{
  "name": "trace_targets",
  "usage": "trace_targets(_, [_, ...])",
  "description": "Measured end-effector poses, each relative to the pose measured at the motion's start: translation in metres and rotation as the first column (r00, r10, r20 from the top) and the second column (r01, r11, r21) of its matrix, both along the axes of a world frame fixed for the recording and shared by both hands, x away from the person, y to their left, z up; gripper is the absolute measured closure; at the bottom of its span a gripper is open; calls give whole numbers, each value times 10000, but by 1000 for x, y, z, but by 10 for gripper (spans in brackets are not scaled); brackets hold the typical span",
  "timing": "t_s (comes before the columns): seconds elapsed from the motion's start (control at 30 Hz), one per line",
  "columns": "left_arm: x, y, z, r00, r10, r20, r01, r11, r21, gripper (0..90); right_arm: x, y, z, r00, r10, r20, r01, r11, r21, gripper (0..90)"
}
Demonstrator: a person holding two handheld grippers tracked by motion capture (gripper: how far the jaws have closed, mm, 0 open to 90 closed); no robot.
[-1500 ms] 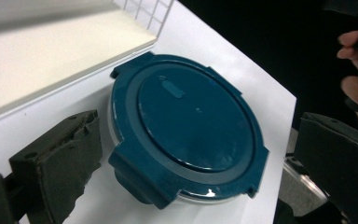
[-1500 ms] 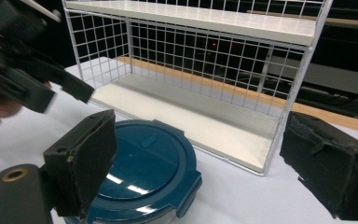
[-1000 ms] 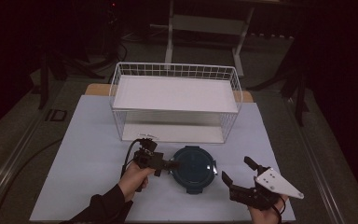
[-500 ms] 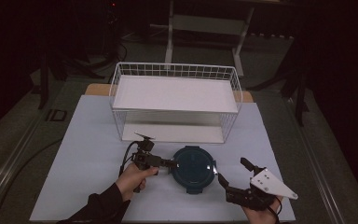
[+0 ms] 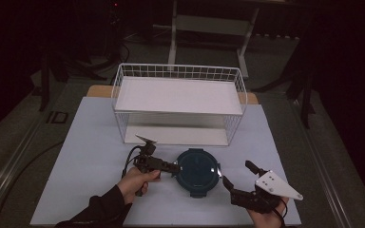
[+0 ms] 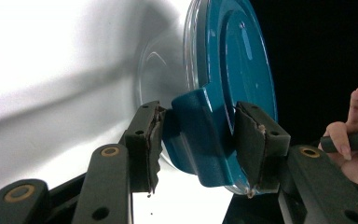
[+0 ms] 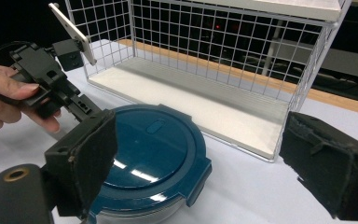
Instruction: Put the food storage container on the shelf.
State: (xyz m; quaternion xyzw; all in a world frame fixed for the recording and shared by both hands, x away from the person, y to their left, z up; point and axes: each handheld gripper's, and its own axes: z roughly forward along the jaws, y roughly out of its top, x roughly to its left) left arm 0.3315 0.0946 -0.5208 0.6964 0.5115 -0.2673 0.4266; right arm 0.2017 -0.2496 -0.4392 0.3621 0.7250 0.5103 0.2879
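— Well, spotted where the round container point(image 5: 198, 172) sat?

— Flat on the tabletop point(image 5: 90, 142), just in front of the wire basket point(image 5: 180, 71), between the two grippers.

— And the left gripper point(image 5: 173, 167)?

— Closed on the teal latch tab at the lid's left edge, with fingers point(image 6: 145, 144) pressed against both faces of that tab.

— The right gripper point(image 5: 237, 173)?

— Spread wide, gripping nothing. Hung near the container's right rim, apart from it.

— Judged how it would handle?

— Looked rigid: clear body under a glossy teal plastic lid. Probably slick, possibly weighty, and breakable if glass; could not tell the material. Seemed unwise to lift by one tab, since that may hinge and give way. Better taken across the rim, or at two opposite tabs.

— Pointed which way?

— Stood upright, lid facing up. Being round, offered no true long axis; took bearings only from the latch tabs around the rim, one turned toward the left gripper, one toward the person.
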Motion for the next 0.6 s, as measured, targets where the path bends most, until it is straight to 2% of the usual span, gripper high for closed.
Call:
trace_targets(0.07, [-1,-1,1,9999,-37,150,36,10000,72,530,1,1,0,9999,38,-153,-38,10000,16,120])
trace_targets(0.2, [-5,-2,4,9984,-224,519,216,9996,169,531,8,1,-5,9957,327,-861,-308,9992,238,120])
trace_targets(0.33, [-10,-5,10,9925,-517,1105,476,9981,398,532,21,-4,-12,9799,442,-1948,-341,9979,545,151])
trace_targets(0.4, [-15,-6,13,9874,-691,1425,626,9968,493,534,28,-7,-16,9651,625,-2545,-438,9960,784,191])
trace_targets(0.43, [-16,-7,13,9872,-652,1452,592,9972,455,539,32,-9,-18,9564,698,-2838,-448,9946,936,203])
trace_targets(0.53, [-20,-6,15,9814,-796,1749,714,9961,522,545,39,-11,-23,9331,924,-3477,-527,9911,1219,233])
trace_targets(0.6, [-23,-6,15,9795,-736,1874,656,9967,485,547,45,-13,-28,9066,1197,-4047,-576,9851,1622,280])
